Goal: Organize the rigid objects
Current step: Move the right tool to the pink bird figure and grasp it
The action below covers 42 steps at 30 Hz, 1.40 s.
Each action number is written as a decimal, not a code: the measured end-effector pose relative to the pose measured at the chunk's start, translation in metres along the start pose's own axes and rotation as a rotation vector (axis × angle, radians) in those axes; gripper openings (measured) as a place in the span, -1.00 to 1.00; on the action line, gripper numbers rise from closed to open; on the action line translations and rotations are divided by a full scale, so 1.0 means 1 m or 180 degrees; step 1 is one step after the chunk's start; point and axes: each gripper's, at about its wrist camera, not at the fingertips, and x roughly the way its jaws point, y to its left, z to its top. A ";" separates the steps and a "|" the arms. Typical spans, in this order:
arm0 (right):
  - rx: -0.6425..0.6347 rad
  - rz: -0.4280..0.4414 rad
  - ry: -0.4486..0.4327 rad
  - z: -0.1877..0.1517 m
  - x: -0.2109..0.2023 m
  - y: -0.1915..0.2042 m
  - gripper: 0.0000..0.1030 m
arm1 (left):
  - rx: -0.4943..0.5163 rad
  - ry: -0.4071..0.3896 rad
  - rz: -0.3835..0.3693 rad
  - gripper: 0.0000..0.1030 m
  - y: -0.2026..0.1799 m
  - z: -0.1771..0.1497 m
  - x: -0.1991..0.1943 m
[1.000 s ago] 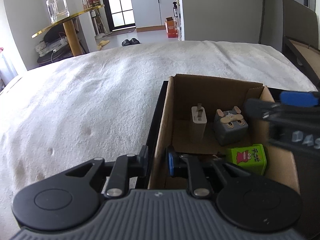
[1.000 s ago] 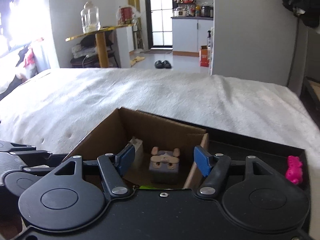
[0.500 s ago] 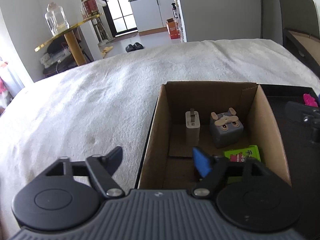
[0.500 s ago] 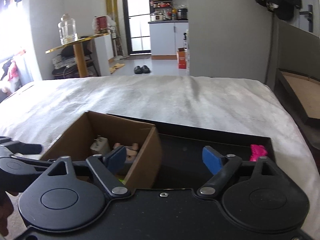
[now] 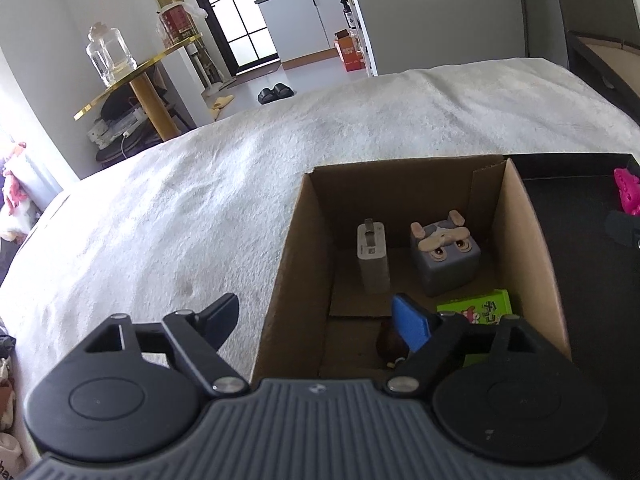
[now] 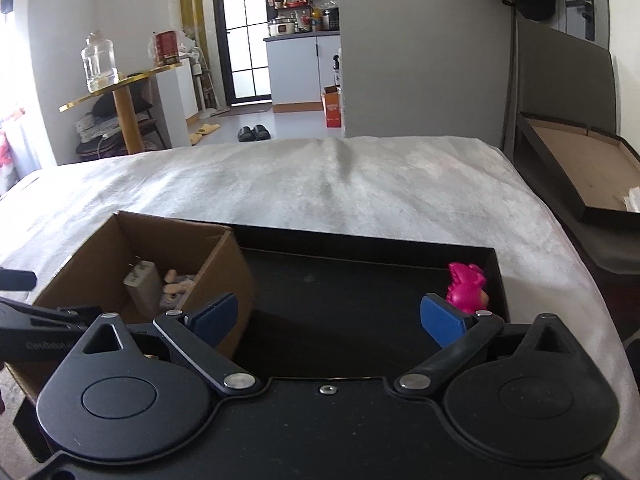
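Observation:
A cardboard box stands in the left part of a black tray on the bed. In it are a white charger, a grey cube with a dog face, a green packet and a small dark brown thing. My left gripper is open, straddling the box's left wall. A pink toy stands at the tray's far right corner. My right gripper is open and empty over the tray, the toy just beyond its right finger.
The tray lies on a white blanket covering the bed. Another flat black box lies off the bed's right side. A gold side table with a glass jar stands beyond the bed at left.
My left gripper let go of the box's left wall and opened wide. My right gripper swung right from above the box to over the tray, towards the pink toy.

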 end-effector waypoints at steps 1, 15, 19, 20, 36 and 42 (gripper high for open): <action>-0.0003 -0.0010 0.0013 -0.001 0.000 -0.002 0.94 | 0.0013 0.0001 0.0014 0.61 -0.002 0.000 0.000; 0.0094 -0.0127 0.0078 -0.012 0.010 -0.035 1.00 | 0.0123 0.0031 0.0154 0.63 -0.018 0.007 0.001; 0.0133 -0.0163 0.0109 -0.014 0.015 -0.043 1.00 | 0.0133 0.0036 0.0174 0.63 -0.021 0.009 0.002; 0.0135 -0.0174 0.0112 -0.014 0.016 -0.045 1.00 | 0.0135 0.0043 0.0181 0.63 -0.021 0.009 0.003; 0.0259 -0.0200 0.0094 -0.023 0.042 -0.067 0.99 | 0.0191 0.0133 0.0285 0.64 -0.030 0.008 0.010; 0.0226 -0.0316 0.0087 -0.020 0.057 -0.071 0.77 | 0.0190 0.0152 0.0302 0.64 -0.029 0.009 0.015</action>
